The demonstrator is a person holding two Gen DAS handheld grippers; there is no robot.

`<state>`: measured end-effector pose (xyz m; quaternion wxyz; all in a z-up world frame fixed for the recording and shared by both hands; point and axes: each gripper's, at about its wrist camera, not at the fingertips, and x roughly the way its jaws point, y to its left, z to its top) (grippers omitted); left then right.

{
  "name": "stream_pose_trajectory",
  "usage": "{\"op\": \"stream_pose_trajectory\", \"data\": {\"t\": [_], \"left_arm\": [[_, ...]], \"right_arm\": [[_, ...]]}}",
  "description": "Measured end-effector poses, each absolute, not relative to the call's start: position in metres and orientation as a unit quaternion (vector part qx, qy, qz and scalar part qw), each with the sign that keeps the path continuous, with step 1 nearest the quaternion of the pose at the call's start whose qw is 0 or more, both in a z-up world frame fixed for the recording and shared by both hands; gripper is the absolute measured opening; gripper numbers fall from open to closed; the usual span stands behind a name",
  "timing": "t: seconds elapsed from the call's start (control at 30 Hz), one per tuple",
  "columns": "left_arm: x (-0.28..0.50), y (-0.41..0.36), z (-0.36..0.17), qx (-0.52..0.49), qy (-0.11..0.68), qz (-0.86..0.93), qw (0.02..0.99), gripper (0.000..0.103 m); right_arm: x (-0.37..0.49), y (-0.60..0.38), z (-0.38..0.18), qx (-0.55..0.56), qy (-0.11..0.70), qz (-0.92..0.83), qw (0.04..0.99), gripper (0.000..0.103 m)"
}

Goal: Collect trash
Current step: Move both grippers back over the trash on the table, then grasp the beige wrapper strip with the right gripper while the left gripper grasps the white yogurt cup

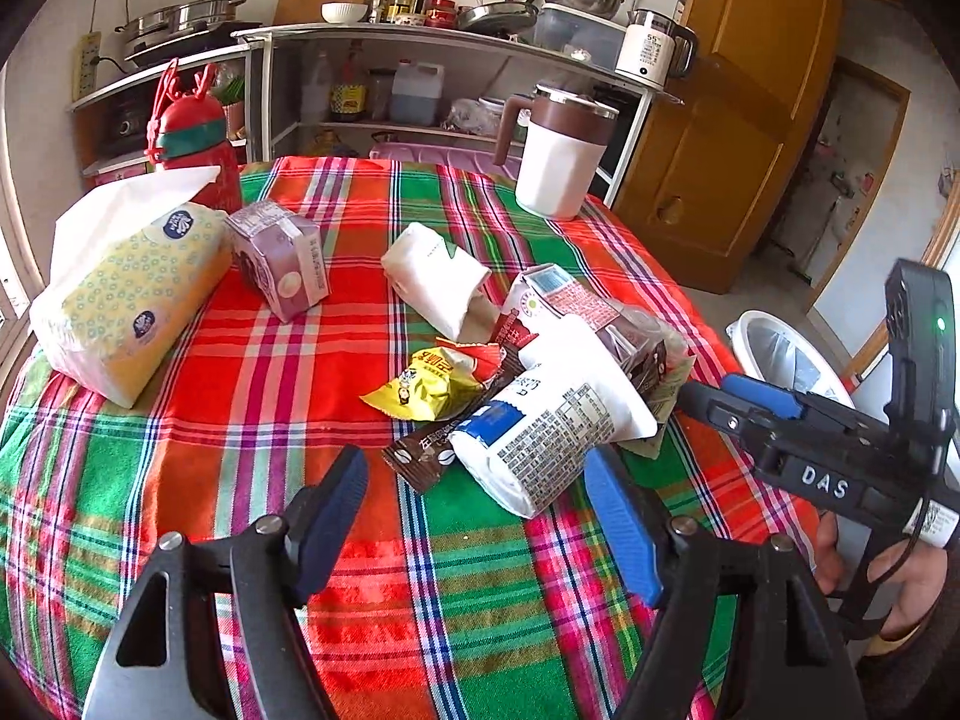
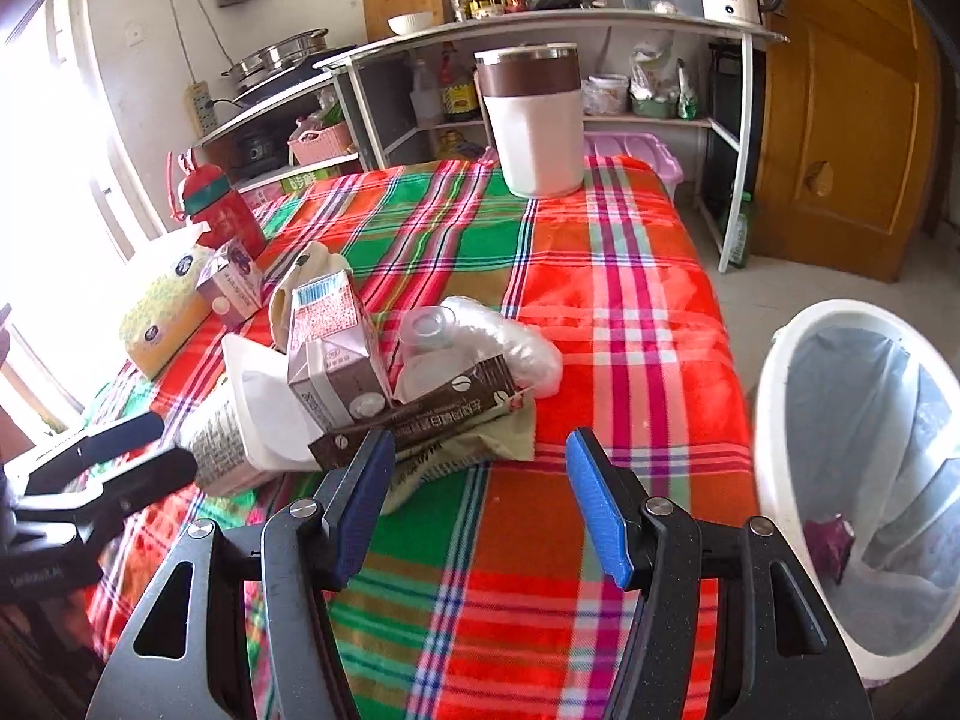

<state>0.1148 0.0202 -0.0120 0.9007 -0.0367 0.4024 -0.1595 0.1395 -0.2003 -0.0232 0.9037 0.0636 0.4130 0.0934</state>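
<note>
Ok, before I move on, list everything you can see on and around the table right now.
Tablecloth: one, red-green plaid, covers the table.
Tissue pack: one, yellow and white, far left.
Small carton: one, purple, beside the tissue pack.
Red bottle: one, behind the tissue pack.
Mug: one, white with brown band, far side.
Paper cup: one, white, lying mid-table.
Milk carton: one, brown and white, in the trash pile.
Yellow wrapper: one, in front of the pile.
Brown wrapper: one, long, across the pile.
White bag: one, printed, nearest the grippers.
Clear plastic: one crumpled piece, right of the pile.
Bin: one, white, lined, right of the table.
Left gripper: open, empty.
Right gripper: open, empty.
</note>
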Motion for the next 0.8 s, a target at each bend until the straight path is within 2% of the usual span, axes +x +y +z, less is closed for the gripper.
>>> {"op": "stream_pose_trajectory", "data": {"t": [0.4,0.6,0.7,0.73,0.8], "left_arm": [[0.123,0.011,-0.015,-0.019,0.409,-0.173,0.896,0.077],[0.131,0.002,-0.016,-0.010,0.414,-0.182,0.892,0.077],[0.132,-0.003,-0.017,-0.007,0.416,-0.195,0.888,0.077],[0.132,-0.005,-0.017,-0.006,0.417,-0.200,0.887,0.077],[0.133,-0.008,-0.017,0.001,0.417,-0.203,0.886,0.077]], "right_arm": [[0.153,-0.198,-0.041,0.054,0.441,0.072,0.893,0.059],[0.145,-0.205,-0.040,0.041,0.440,0.078,0.894,0.044],[0.140,-0.207,-0.037,0.026,0.436,0.079,0.896,0.028],[0.139,-0.206,-0.036,0.015,0.435,0.074,0.897,0.019],[0.137,-0.207,-0.037,-0.001,0.438,0.068,0.897,0.015]]}}
